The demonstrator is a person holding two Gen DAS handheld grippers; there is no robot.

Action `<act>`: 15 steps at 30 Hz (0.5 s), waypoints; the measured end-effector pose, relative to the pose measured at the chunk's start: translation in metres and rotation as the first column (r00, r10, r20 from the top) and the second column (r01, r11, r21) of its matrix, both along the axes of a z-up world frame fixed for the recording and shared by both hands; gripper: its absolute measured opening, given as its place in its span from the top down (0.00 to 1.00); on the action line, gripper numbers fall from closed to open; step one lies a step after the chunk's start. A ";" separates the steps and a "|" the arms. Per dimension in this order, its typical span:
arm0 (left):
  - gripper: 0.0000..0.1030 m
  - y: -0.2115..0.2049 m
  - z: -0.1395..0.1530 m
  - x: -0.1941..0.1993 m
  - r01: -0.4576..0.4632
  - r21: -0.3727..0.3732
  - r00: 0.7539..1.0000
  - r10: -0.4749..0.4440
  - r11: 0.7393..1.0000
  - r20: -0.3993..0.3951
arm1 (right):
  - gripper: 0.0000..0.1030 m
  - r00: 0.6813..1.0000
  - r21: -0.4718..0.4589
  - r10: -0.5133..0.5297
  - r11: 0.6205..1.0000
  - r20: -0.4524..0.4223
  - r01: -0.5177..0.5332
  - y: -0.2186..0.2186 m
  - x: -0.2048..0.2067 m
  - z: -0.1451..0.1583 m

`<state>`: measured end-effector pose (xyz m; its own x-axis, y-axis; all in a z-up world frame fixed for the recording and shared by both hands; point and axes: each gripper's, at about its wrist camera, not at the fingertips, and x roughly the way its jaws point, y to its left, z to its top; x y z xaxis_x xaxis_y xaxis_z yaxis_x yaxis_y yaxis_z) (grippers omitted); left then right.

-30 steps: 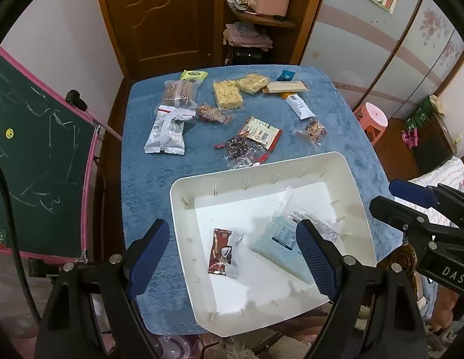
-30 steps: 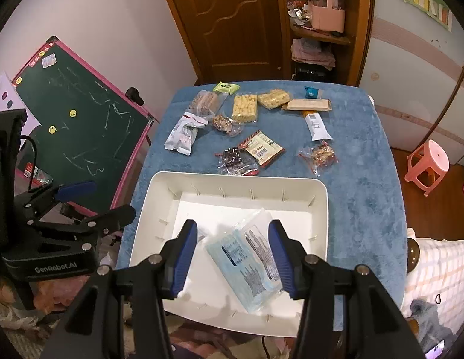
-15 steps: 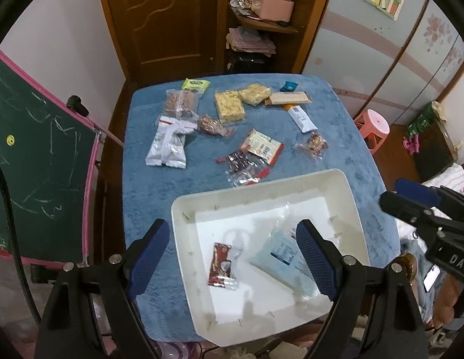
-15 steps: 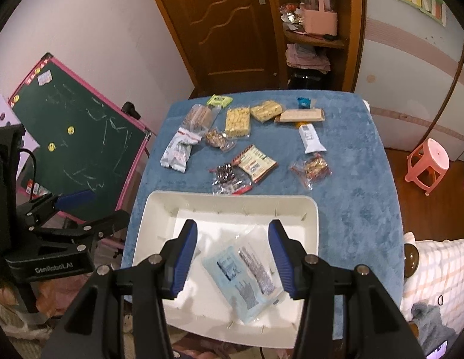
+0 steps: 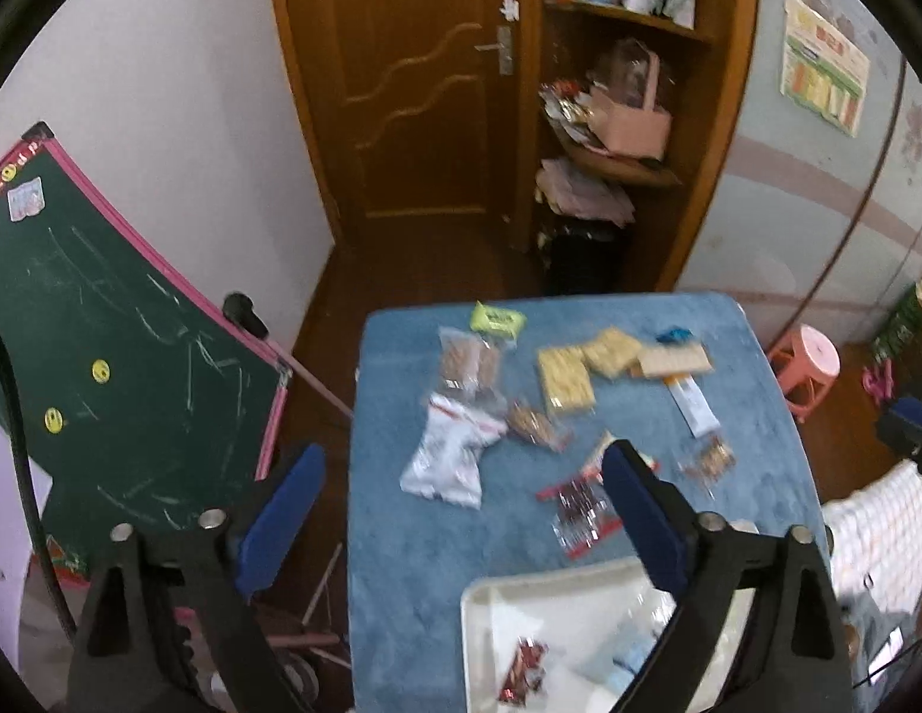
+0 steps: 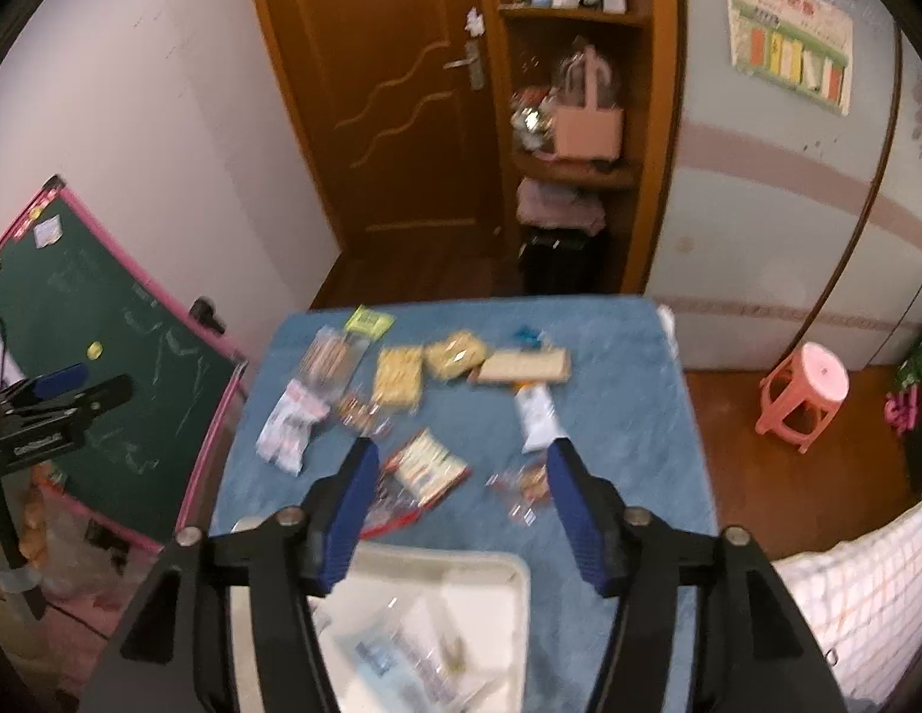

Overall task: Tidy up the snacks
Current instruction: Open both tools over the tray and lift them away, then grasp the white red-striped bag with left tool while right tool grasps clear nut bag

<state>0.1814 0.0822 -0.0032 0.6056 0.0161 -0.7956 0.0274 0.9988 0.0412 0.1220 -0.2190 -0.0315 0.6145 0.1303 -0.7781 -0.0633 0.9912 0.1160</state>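
**Blue cloth still strewn with snacks, white tray only part filled**

Blue towelling covers the table (image 5: 437, 594), which keeps the slippery packets from sliding and makes them easy to pick out. At the near edge sits the white tray (image 6: 496, 570), close to both hands so each drop is short; a small red-brown packet (image 5: 523, 668) and a clear pale-blue pouch (image 6: 401, 659) already lie in it.

Both tools hang above the near side of the table, tilted down toward the loose pile. The left gripper (image 5: 461, 535) has just been widening its jaws and holds nothing; they stand spread, with bare cloth between them. The right gripper (image 6: 461, 511) has likewise been opening, its jaws empty and apart, framing the red-edged biscuit packet (image 6: 428, 466) beyond the tray, probably the next pick.

Farther out lie the white sachets (image 5: 452, 457), a yellow wafer pack (image 5: 565, 380), a green packet (image 5: 496, 318) and a white tube (image 6: 535, 416), mostly well apart, some overlapping.

Nothing blocks the reach across the cloth. A green chalkboard (image 5: 104, 356) leans just beside the table's left edge, and a pink stool (image 6: 808, 386) stands off to the right, clear of both hands. Motion blur softens the finer print.
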 end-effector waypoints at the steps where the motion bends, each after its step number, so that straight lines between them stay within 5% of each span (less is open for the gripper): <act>1: 0.07 0.002 -0.002 0.006 -0.002 0.001 1.000 0.002 1.000 -0.002 | 0.39 1.000 -0.013 -0.011 1.000 0.009 0.011 -0.004 0.009 0.000; 6: 0.07 0.004 -0.033 0.044 0.041 0.002 0.997 -0.041 0.999 -0.071 | 0.38 0.999 -0.022 -0.040 0.999 -0.032 0.039 -0.020 0.050 -0.019; 15: 0.07 0.009 -0.131 0.105 0.086 -0.046 0.966 -0.094 0.995 -0.240 | 0.38 0.967 -0.068 -0.103 0.994 -0.234 0.090 -0.043 0.118 -0.120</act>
